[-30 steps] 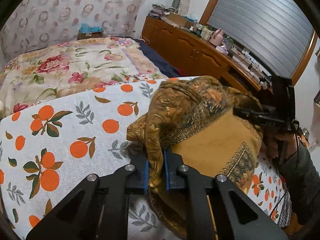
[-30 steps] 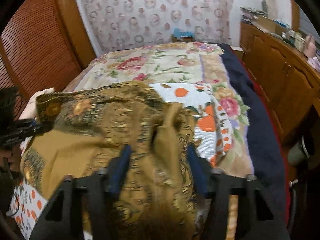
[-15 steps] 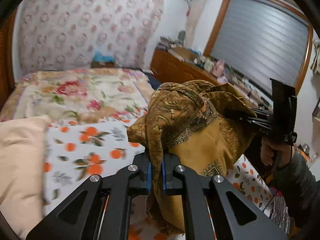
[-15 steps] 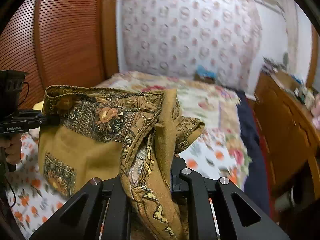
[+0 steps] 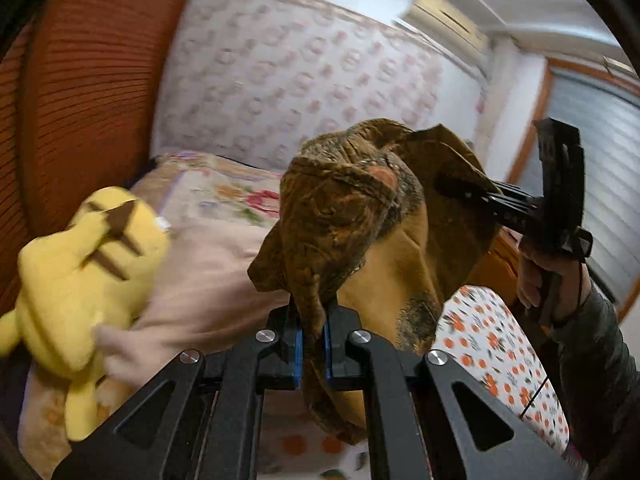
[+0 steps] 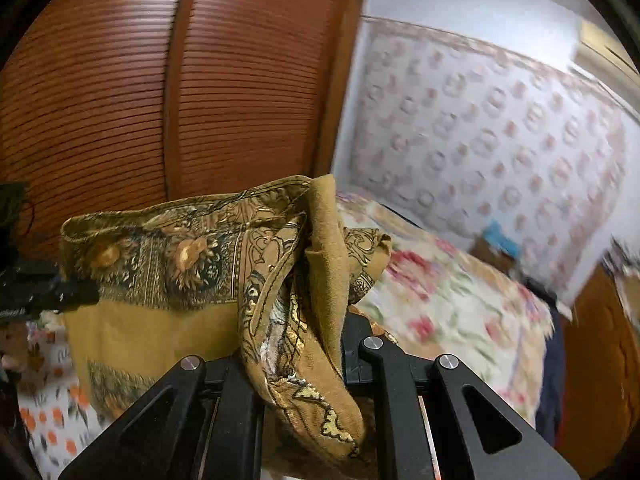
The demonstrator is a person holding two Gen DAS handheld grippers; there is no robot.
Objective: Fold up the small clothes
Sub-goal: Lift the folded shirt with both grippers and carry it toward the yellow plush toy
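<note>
- Both grippers have risen since a second ago: then the brown patterned cloth lay bunched on the orange-print sheet, and now it hangs in the air, clear of the bed, with wall and wardrobe filling the background.
- Far left in the left wrist view, a yellow plush toy and a pink pillow have come into sight, both blurred.
- Left gripper: its blue-padded jaws are clamped together on one gathered corner of the cloth, which bulges up and over them.
- Between the two, the top edge of the cloth runs roughly level from one gripper to the other, so its long axis lies side to side and the body hangs below; the edge sags a little, not yet taut.
- Right gripper: closed on the opposite bunched corner, fabric spilling over its fingers; in the left wrist view it is held by a hand in a dark sleeve, raised to about the same height.
- Judging by this, the next move turns on pulling the corners apart to flatten the cloth before laying it down; neither hand is nearer.
</note>
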